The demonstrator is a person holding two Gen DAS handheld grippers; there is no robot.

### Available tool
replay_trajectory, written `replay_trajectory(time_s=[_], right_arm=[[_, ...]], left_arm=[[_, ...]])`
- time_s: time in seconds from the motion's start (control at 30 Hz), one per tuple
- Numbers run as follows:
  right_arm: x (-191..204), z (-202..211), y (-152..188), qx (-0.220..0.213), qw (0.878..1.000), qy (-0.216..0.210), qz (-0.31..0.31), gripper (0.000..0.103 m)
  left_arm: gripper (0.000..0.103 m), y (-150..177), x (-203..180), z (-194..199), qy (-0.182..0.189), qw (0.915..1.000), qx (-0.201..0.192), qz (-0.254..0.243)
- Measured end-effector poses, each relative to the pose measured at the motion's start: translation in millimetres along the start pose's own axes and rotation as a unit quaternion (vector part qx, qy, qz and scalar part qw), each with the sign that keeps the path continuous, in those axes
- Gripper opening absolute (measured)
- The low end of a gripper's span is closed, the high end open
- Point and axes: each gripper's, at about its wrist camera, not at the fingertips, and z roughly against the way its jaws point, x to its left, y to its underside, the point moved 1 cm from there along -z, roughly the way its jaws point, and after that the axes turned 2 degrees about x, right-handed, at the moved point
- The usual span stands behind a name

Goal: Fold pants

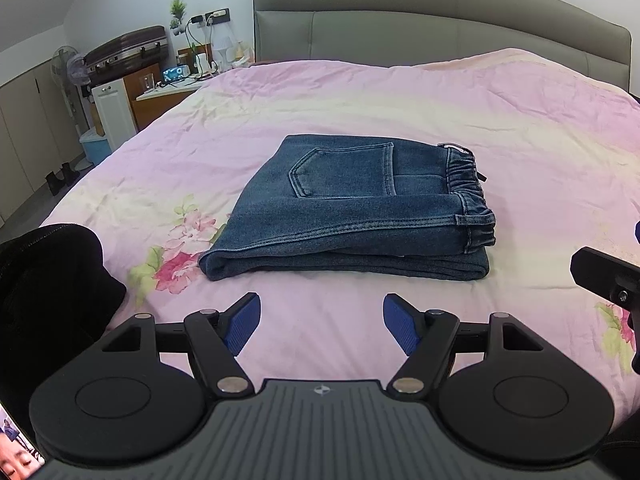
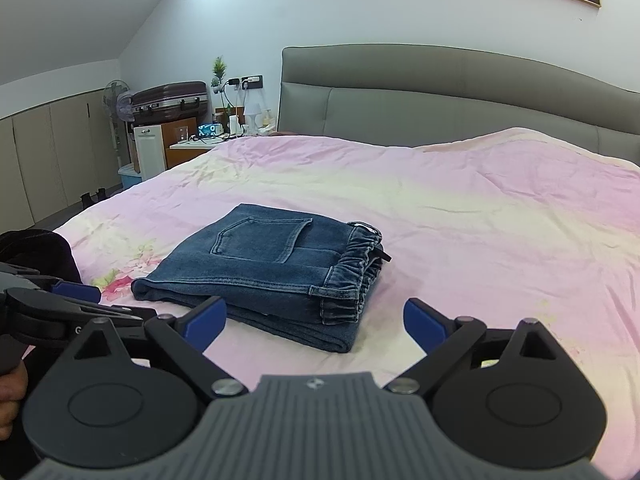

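Note:
Blue denim pants [image 1: 352,212] lie folded into a compact stack on the pink bedspread [image 1: 440,112], back pocket up and elastic waistband at the right. My left gripper [image 1: 320,318] hovers open just in front of the stack, nothing between its blue pads [image 1: 242,326]. In the right wrist view the same pants [image 2: 272,272] lie ahead and slightly left; my right gripper [image 2: 314,320] is open over their near edge, holding nothing. The left gripper [image 2: 76,292] shows at the left edge there.
A grey padded headboard [image 1: 440,20] stands at the far end of the bed. To the left are a nightstand [image 1: 168,94] with clutter, a suitcase [image 1: 128,50], a fan [image 1: 66,68] and cupboards. A dark sleeve [image 1: 48,280] is at my lower left.

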Motion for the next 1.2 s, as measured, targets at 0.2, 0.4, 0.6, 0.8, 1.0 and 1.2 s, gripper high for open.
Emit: replay_trajectory(time_s=[0.2,0.4,0.6,0.8,1.0,1.2], right_arm=[[-1.6,-1.4,0.9,0.002,1.0,-0.002,-0.001,0.092],[-2.2,-1.4,2.0,0.002,1.0,-0.003,-0.001,0.092],[-2.7,-1.1,1.3,0.002,1.0,-0.002,-0.001,0.093],[-2.7,-0.7,2.5,0.0,1.0,0.0,-0.003,0.093],[-2.4,0.4,4.0,-0.002,1.0,0.002,-0.004,0.093],[-1.9,1.7,4.6,-0.004,1.0,0.003,-0.005,0.093]], left_arm=[[0.082,-0.7,-0.2,0.8,-0.001,1.0,0.0,-0.003],[0.082,-0.8,0.0,1.7,-0.003,1.0,0.0,-0.006],[0.082,-0.6,0.3,2.5,-0.005,0.9999,-0.001,-0.009],[0.082,-0.9,1.5,2.1,-0.004,0.9999,-0.001,-0.01],[0.082,-0.8,1.7,2.3,-0.005,0.9999,-0.001,-0.01],[0.082,-0.8,1.8,2.3,-0.004,0.9999,-0.001,-0.01]])
